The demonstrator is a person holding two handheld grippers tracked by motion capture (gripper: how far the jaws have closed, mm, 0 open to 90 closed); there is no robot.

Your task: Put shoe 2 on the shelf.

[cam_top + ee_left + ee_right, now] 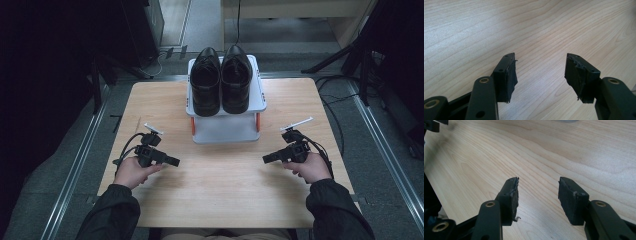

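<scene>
Two black leather shoes (220,80) stand side by side on the top shelf of a small white rack (225,127) at the far middle of the wooden table (220,185). My left gripper (175,161) rests low over the table at the near left, pointing right, open with nothing between its jaws (540,67). At the near right my right gripper (265,159) points left toward it, also open and empty (538,191). Bare wood shows between both pairs of black pads.
The rack has orange posts (193,126) and a lower shelf. A person's dark sleeves (112,215) come in from the near edge. Cables (332,100) and dark stands lie on the floor around the table. Metal rails (75,170) run along both sides.
</scene>
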